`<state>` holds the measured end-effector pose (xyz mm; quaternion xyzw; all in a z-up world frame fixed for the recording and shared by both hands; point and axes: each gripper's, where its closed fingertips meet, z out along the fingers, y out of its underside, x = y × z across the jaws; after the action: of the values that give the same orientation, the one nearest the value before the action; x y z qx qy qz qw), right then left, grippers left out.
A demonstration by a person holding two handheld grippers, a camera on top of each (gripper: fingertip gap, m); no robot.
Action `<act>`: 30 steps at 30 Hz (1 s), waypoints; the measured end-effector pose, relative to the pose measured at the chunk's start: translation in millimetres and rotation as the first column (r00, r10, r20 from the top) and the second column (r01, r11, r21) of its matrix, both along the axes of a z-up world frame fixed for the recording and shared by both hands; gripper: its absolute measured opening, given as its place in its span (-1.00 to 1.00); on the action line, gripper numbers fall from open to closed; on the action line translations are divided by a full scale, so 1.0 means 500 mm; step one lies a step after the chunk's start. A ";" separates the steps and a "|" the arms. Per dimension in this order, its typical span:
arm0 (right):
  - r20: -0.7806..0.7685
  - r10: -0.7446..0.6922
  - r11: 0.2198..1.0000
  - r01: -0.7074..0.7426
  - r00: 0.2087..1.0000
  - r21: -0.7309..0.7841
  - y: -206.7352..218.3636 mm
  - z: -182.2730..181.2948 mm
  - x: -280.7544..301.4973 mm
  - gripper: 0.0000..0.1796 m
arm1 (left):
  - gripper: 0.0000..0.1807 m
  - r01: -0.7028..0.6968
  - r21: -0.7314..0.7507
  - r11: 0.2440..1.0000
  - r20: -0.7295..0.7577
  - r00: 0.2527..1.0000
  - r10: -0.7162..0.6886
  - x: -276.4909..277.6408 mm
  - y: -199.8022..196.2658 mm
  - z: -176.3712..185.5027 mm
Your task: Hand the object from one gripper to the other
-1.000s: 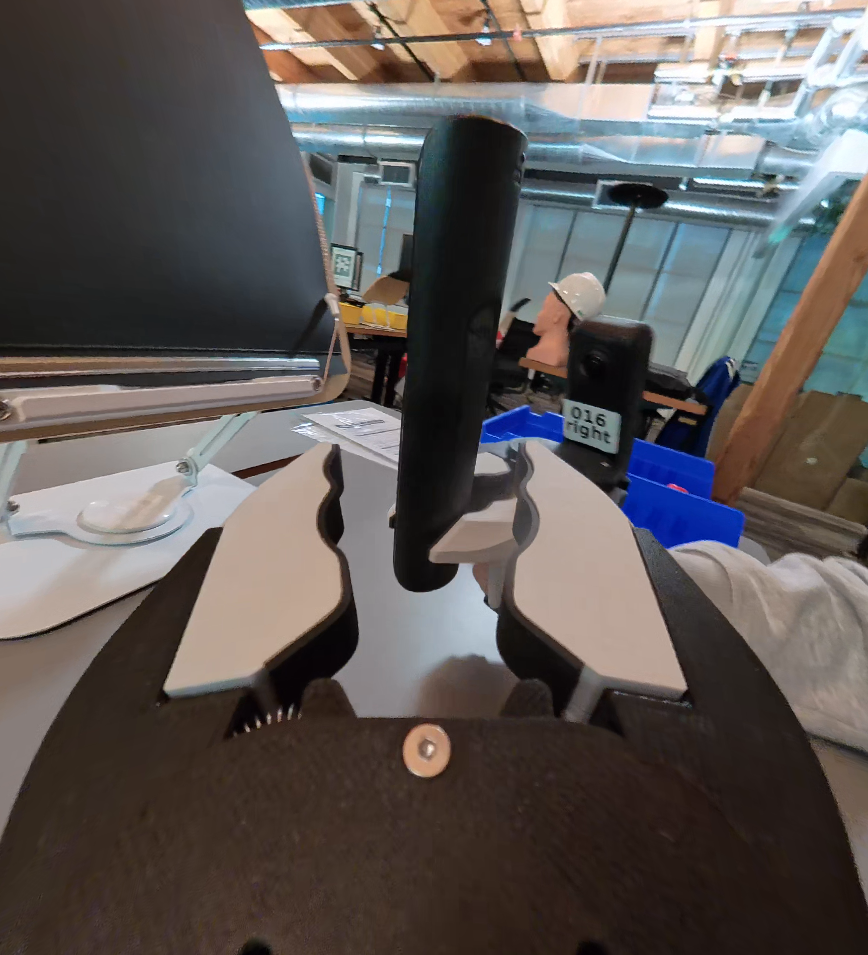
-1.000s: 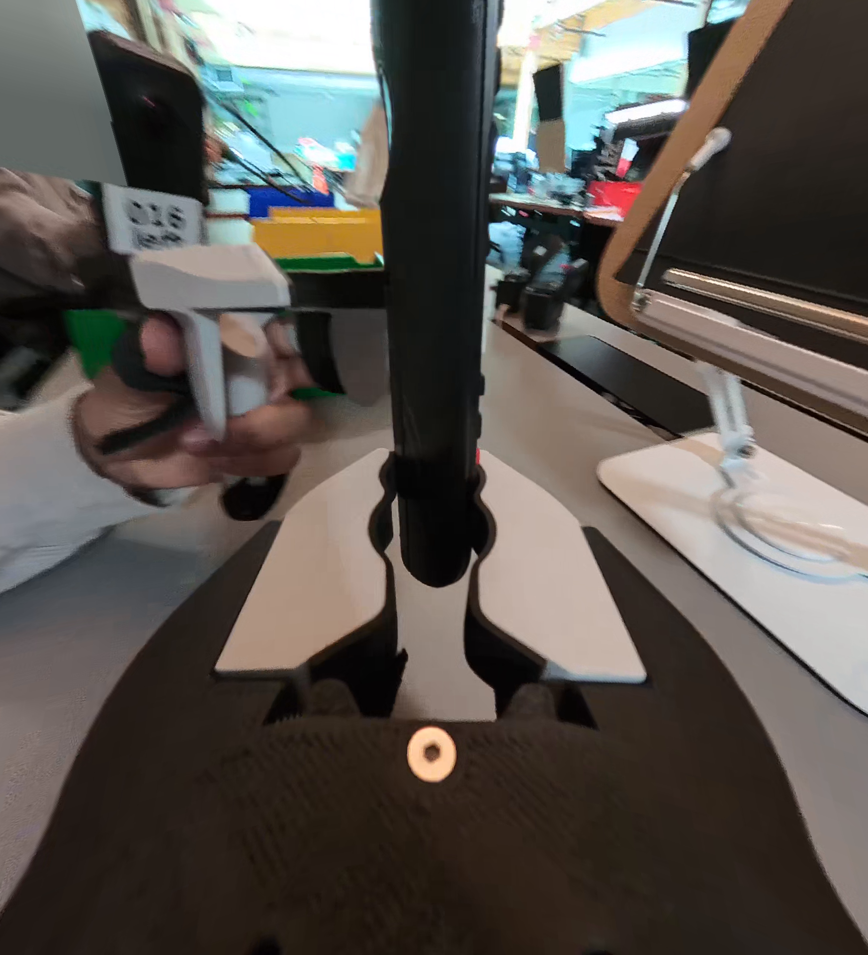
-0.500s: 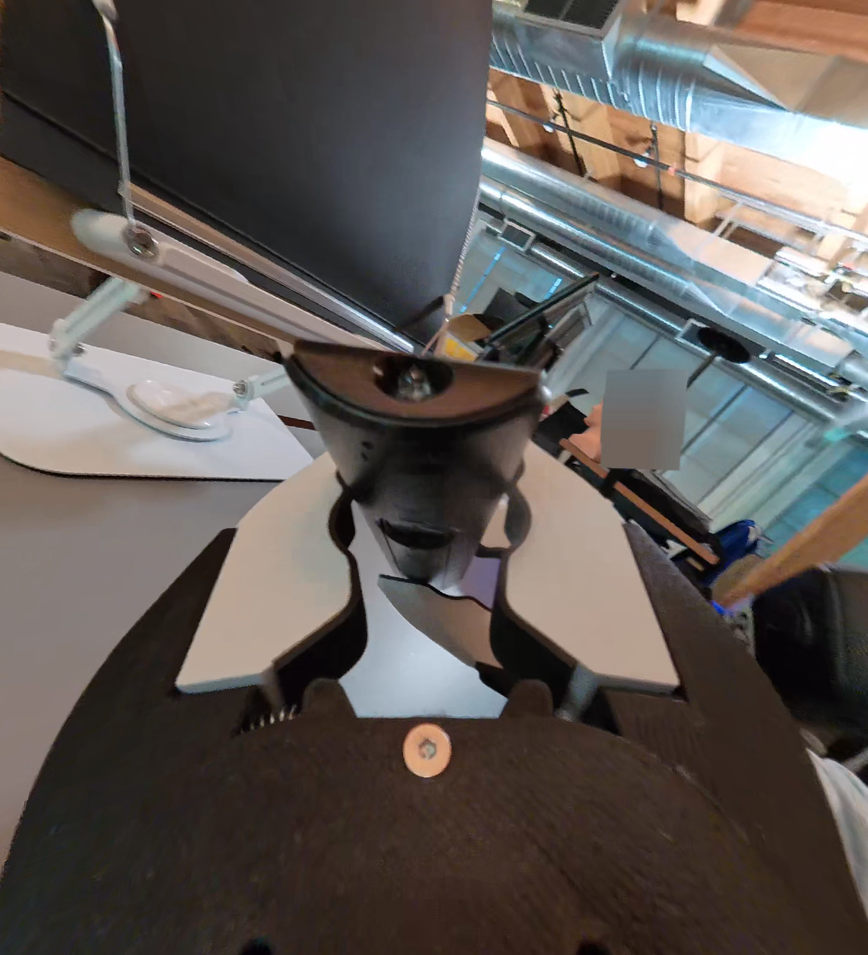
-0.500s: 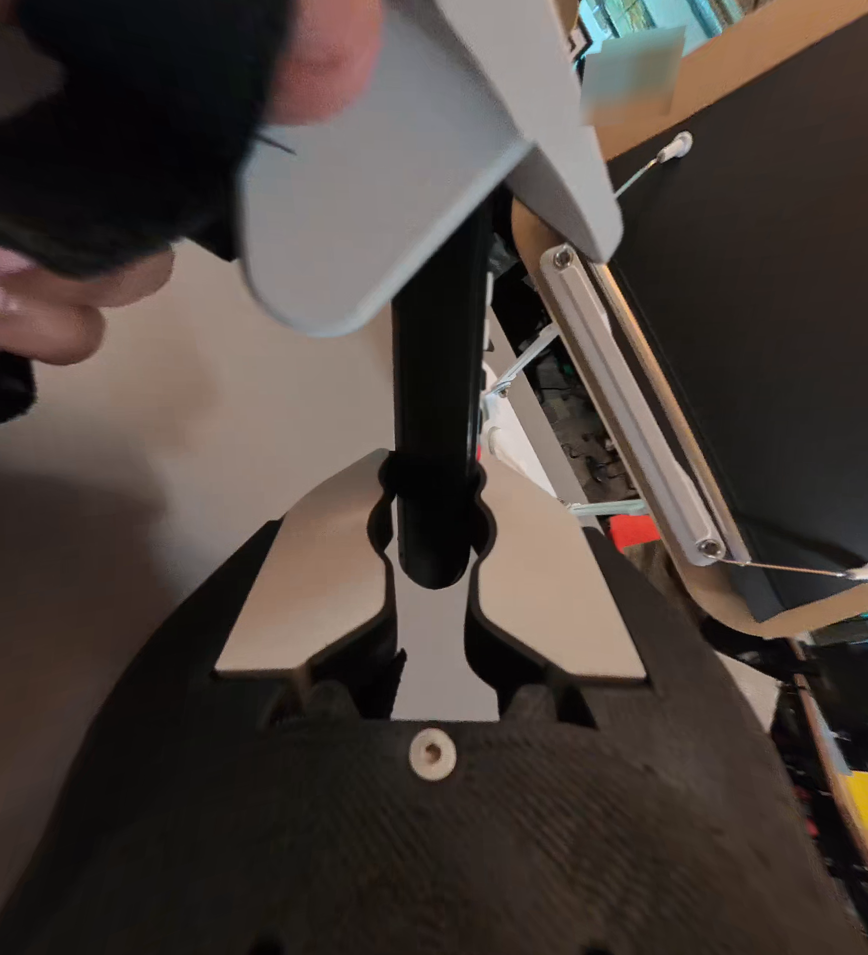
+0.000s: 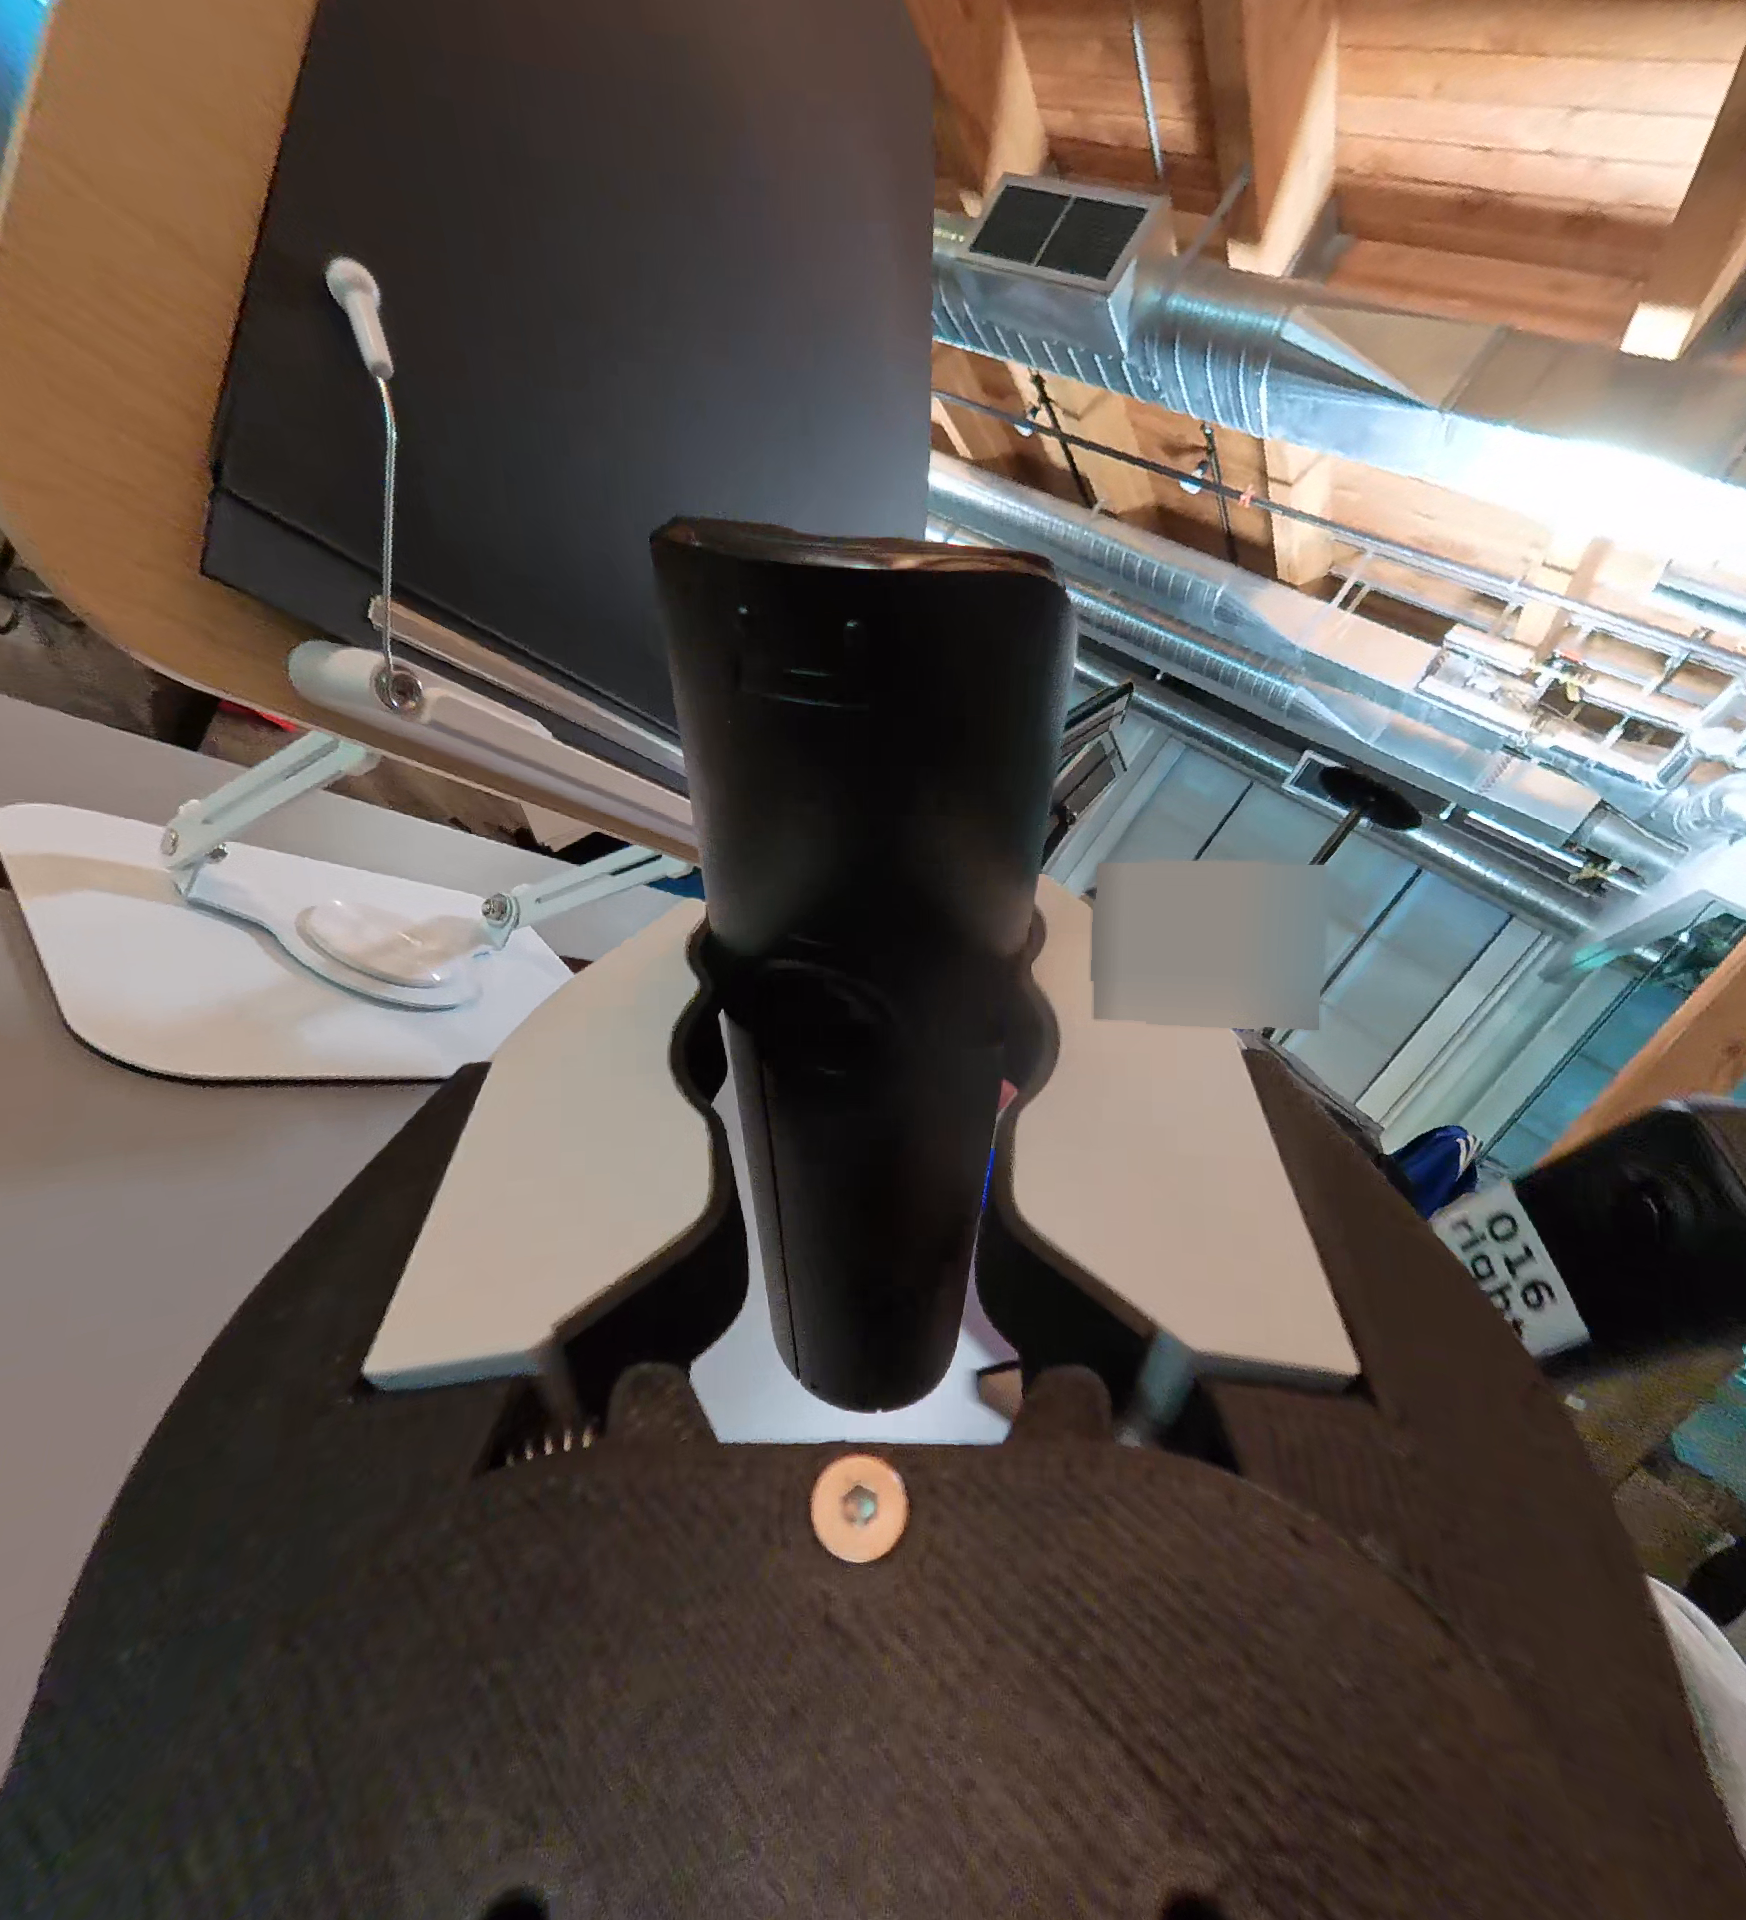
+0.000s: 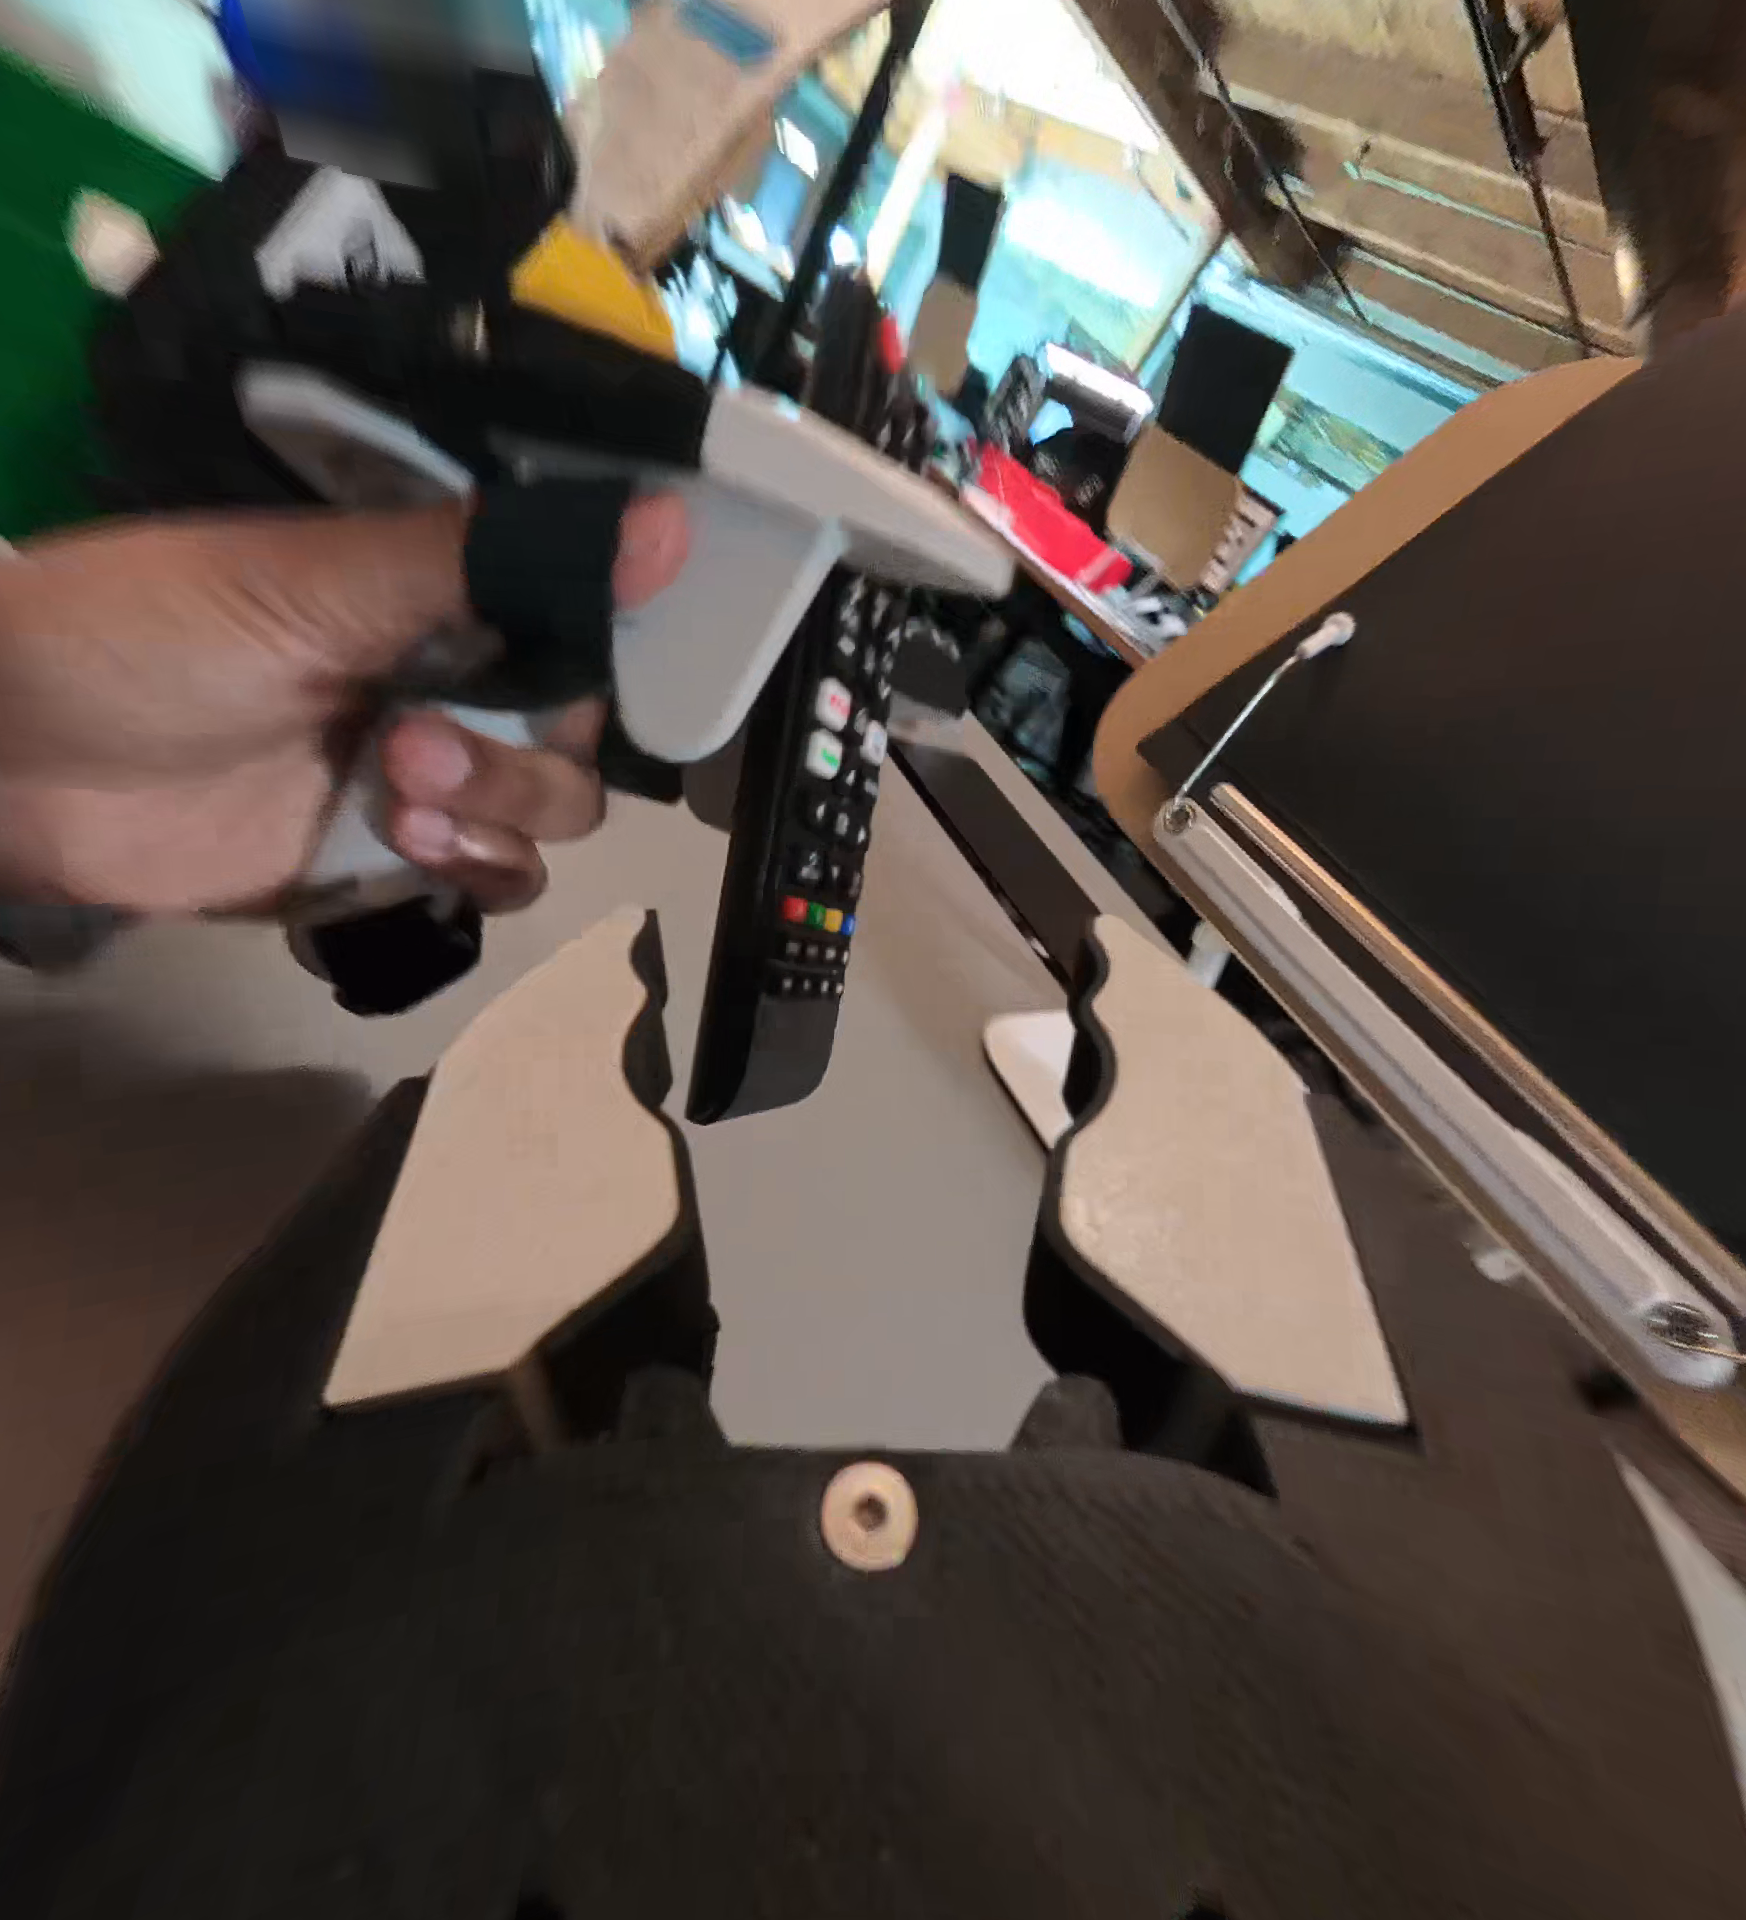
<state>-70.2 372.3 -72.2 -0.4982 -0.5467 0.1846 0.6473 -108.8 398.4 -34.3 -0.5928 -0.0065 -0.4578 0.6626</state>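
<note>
The left tongs (image 5: 864,997) were clamped on the remote (image 5: 864,883) while the right tongs (image 6: 864,997) gaped empty beside its tip, so a snag could have knocked it onto the bench (image 5: 69,1143).

black remote (image 6: 796,883) with red, green, yellow, blue buttons; grey-fingered grippers, white stand base (image 5: 225,987)

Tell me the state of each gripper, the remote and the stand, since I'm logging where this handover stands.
Left gripper: shut on the remote, held by a hand.
Right gripper: open, empty.
Remote: hanging in the air from the left gripper, lower end between the right gripper's open fingers, button face showing in the right wrist view.
Stand: on the table, tilted, holding a dark panel.
</note>
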 end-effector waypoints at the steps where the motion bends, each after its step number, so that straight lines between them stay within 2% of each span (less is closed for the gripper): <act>1: -0.059 0.038 0.998 -0.041 0.997 -0.049 -0.003 0.015 0.006 -0.15 | -0.41 0.002 0.006 1.000 0.003 1.000 -0.002 -0.004 -0.001 0.002; 4: -0.244 0.117 0.962 -0.171 0.963 -0.211 0.000 0.055 0.028 -0.14 | -0.42 0.042 0.059 0.997 0.018 0.999 -0.043 -0.008 -0.009 0.016; 6: -0.388 0.144 0.894 -0.288 0.911 -0.344 0.007 0.076 0.044 -0.13 | -0.41 0.092 0.123 0.988 0.046 0.994 -0.099 -0.006 -0.024 0.034; 10: -0.627 0.027 0.654 -0.488 0.779 -0.578 0.052 0.088 0.077 -0.10 | -0.42 0.173 0.250 0.953 0.096 0.975 -0.202 0.001 -0.059 0.071; 12: -0.654 -0.035 0.557 -0.528 0.756 -0.641 0.067 0.072 0.077 -0.12 | -0.42 0.184 0.290 0.939 0.104 0.969 -0.222 0.003 -0.071 0.083; 16: -0.654 -0.033 0.354 -0.603 0.756 -0.715 0.038 0.043 0.037 -0.16 | -0.42 0.151 0.369 0.917 0.149 0.964 -0.219 -0.014 -0.090 0.104; 18: -0.682 -0.006 0.163 -0.673 0.731 -0.722 0.005 0.039 0.012 -0.17 | -0.42 0.111 0.405 0.908 0.199 0.958 -0.206 -0.034 -0.099 0.117; 20: -0.759 -0.021 -0.096 -0.757 0.651 -0.646 -0.024 0.052 0.001 -0.16 | -0.42 0.101 0.428 0.898 0.221 0.952 -0.212 -0.044 -0.107 0.127; 21: -0.790 -0.048 -0.204 -0.781 0.611 -0.591 -0.032 0.058 0.000 -0.17 | -0.42 0.099 0.433 0.896 0.217 0.953 -0.210 -0.044 -0.109 0.128; 22: -0.807 -0.072 -0.280 -0.789 0.586 -0.547 -0.037 0.060 -0.002 -0.18 | -0.42 0.100 0.436 0.895 0.205 0.957 -0.207 -0.040 -0.110 0.128; 23: -0.810 -0.079 -0.325 -0.783 0.581 -0.530 -0.043 0.055 -0.007 -0.19 | -0.42 0.104 0.436 0.894 0.188 0.961 -0.204 -0.034 -0.110 0.127; 26: -0.806 -0.037 -0.365 -0.758 0.591 -0.540 -0.067 0.045 -0.020 -0.27 | -0.41 0.118 0.435 0.893 0.120 0.975 -0.187 -0.010 -0.111 0.123; 30: -0.848 -0.079 -0.412 -0.792 0.524 -0.452 -0.065 0.071 -0.008 -0.37 | -0.41 0.141 0.440 0.887 -0.001 0.988 -0.156 0.024 -0.114 0.117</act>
<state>-74.3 339.6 -36.5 -0.4419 -0.1175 0.8893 0.0129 -97.0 341.6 24.4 -0.4191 0.1309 -0.5067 0.7419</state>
